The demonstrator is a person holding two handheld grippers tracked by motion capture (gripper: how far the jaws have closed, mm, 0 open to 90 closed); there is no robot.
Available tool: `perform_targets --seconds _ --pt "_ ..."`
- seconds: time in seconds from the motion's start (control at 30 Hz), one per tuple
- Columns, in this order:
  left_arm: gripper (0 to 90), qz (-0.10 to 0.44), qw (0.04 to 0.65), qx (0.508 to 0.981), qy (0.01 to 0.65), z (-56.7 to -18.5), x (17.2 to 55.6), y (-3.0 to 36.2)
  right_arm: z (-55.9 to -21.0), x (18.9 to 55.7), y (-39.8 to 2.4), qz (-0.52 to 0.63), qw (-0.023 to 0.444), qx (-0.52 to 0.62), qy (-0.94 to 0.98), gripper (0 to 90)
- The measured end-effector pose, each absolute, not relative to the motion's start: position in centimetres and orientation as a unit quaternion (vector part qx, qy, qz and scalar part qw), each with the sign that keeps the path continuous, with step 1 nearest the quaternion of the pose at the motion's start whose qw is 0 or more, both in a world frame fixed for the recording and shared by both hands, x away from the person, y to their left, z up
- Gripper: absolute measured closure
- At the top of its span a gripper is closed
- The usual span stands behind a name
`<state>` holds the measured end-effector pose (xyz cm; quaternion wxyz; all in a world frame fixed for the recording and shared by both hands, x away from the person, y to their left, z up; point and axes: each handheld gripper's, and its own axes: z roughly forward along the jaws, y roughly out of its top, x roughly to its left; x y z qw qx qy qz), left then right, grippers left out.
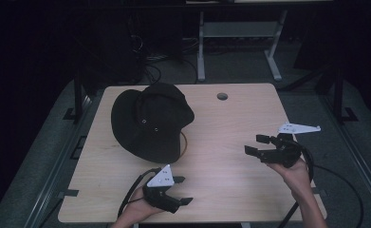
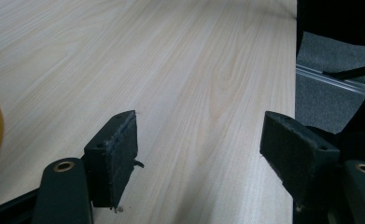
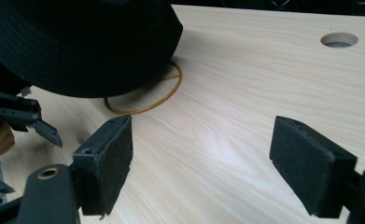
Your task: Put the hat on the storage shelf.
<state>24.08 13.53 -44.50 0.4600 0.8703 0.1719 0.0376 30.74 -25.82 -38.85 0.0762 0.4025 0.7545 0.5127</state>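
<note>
A soft black fabric bucket hat with small metal eyelets lies on the far left part of the pale wood-grain table. A thin yellow-brown ring, like a rubber band, pokes out from under its right brim. The left gripper hovers near the table's near edge, just near of the hat, its padded jaws apart and empty. The right gripper is held well right of the hat, jaws wide apart, pointing left toward it. A round hole sits near the far edge.
</note>
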Motion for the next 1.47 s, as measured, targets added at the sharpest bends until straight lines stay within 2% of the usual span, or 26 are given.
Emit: perform_targets --seconds 0.7,1.17,1.47 --pt "25.9 0.040 0.458 0.870 0.180 -44.6 24.0 13.7 -42.9 27.2 -27.8 0.513 0.067 0.420 0.746 19.7" --pt "25.9 0.049 0.461 0.867 0.183 -44.5 24.1 14.3 -44.1 24.5 -28.0 0.516 0.068 0.415 0.746 19.5" --pt "25.9 0.051 0.457 0.869 0.181 -44.4 23.9 14.4 -44.5 22.4 -27.6 0.533 0.084 0.409 0.736 18.7"
